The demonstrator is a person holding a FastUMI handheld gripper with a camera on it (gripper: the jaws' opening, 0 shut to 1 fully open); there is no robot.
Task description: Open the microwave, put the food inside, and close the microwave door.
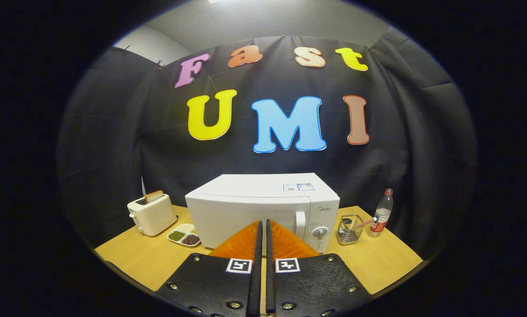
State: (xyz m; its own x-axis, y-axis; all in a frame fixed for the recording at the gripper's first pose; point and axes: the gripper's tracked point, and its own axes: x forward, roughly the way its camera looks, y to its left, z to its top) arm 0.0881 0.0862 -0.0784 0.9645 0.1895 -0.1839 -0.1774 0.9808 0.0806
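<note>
A white microwave stands on the wooden table straight ahead of me, its door shut and its vertical handle just left of the control knobs. A small white divided dish of food lies on the table left of the microwave, in front of the toaster. My gripper points at the lower front of the microwave door; its two fingers lie together with nothing between them.
A white toaster with a slice of bread sticking up stands at the left. Right of the microwave are a wire mesh holder with a pen-like stick and a clear water bottle with a red cap.
</note>
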